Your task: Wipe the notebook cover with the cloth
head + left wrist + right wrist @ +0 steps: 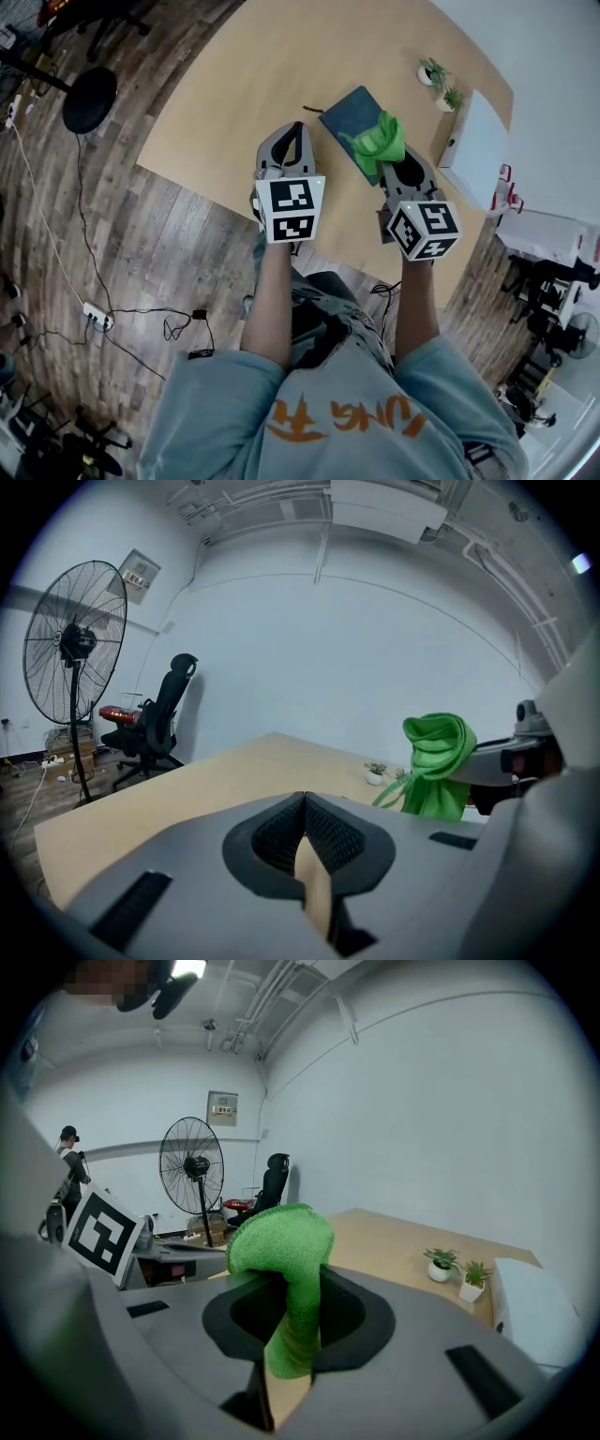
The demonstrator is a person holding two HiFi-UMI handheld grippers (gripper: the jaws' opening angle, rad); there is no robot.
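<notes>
Right gripper point(401, 167) clamps the cloth point(380, 141); left gripper point(294, 131) sits closed, empty. We should press the cloth flat onto the notebook point(347, 117), stroking evenly.

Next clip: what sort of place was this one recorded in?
Probably an office or lab workroom. A large wooden table fills the middle, a black office chair stands off to the side, and a tall pedestal fan is next to it.

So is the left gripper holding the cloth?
No, the right gripper clamps the cloth; the left gripper is shut on nothing.
</notes>
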